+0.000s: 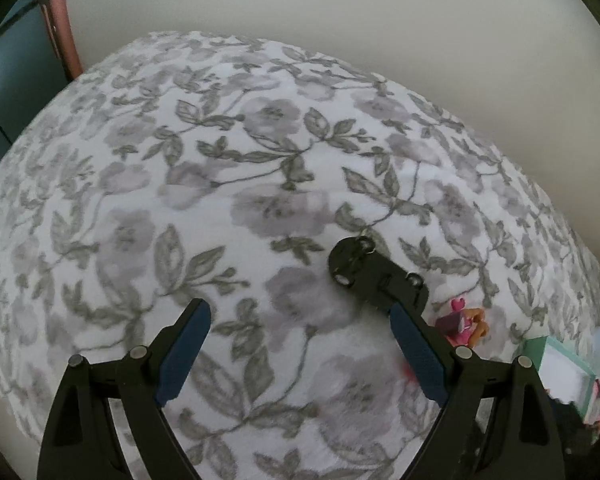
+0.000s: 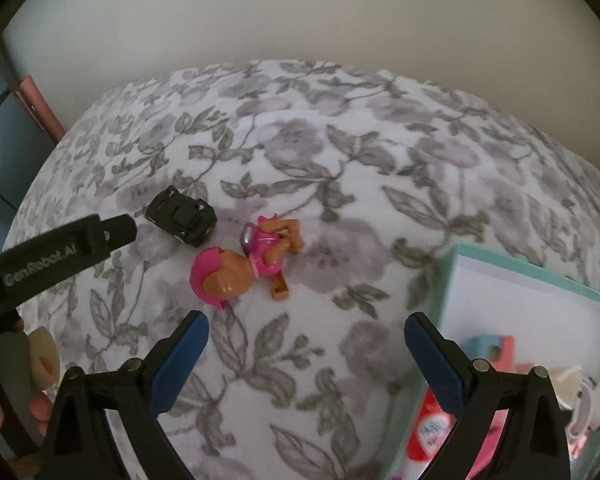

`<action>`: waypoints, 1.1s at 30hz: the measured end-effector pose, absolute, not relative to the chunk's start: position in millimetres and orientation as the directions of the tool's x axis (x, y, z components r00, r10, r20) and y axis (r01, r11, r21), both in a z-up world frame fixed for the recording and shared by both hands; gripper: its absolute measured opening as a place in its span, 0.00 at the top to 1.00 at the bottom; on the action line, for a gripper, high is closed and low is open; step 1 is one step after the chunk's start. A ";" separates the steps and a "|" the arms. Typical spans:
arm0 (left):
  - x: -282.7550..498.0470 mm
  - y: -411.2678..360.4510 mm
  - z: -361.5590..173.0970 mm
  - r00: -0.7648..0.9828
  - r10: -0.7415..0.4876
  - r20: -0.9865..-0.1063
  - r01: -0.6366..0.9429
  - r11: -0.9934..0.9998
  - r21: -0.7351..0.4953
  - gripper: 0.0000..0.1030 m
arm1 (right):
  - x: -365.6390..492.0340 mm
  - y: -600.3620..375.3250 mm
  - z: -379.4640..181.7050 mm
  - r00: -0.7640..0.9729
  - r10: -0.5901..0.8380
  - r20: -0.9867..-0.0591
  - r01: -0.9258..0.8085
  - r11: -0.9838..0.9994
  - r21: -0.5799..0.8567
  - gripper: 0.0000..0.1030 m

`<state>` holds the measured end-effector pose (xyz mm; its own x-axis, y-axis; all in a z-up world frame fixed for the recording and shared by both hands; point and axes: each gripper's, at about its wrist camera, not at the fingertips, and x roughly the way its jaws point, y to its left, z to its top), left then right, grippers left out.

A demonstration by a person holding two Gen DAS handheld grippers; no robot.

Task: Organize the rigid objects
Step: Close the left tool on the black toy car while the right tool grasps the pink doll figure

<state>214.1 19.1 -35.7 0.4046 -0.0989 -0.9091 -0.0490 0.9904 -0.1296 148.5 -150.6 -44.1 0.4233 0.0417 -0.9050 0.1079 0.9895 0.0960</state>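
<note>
White lettering reading "GenRobot.AI" runs along the left gripper (image 2: 120, 230), whose jaws stand apart and empty. The right gripper (image 2: 306, 360) is likewise spread, empty. On the floral bedspread (image 2: 340, 184), a black toy car (image 2: 182, 216) lies just beside a pink-and-brown toy figure (image 2: 248, 260), near a teal box (image 2: 540, 280).

Both wrist cams look steeply down along their tongs onto the floral bedspread (image 1: 260, 152), close range, wall across the top. Left view sits further left. Overlap: black toy car (image 1: 352, 262) (image 2: 182, 216), pink-and-tan figure (image 1: 462, 322) (image 2: 248, 258) and teal box (image 1: 560, 372) (image 2: 532, 300).
</note>
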 end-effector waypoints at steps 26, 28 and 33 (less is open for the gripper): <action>245.3 5.8 -51.3 0.421 -0.193 -0.886 0.119 0.980 -0.157 0.11 | 190.9 -143.1 -72.4 0.469 0.139 -0.872 0.058 0.981 0.187 0.03; 245.9 7.5 -50.9 0.427 -0.194 -0.883 0.120 0.980 -0.157 0.11 | 193.9 -143.2 -72.2 0.473 0.137 -0.870 0.060 0.981 0.187 0.03; 246.6 4.9 -53.1 0.424 -0.215 -0.880 0.143 0.975 -0.169 0.11 | 195.6 -151.6 -72.2 0.487 0.145 -0.862 0.104 0.969 0.222 0.04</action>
<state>246.6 4.9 -53.1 0.4238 -0.2150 -0.8799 0.1428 0.9751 -0.1695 195.6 -151.6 -72.2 0.4865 0.1453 -0.8615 0.1038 0.9695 0.2221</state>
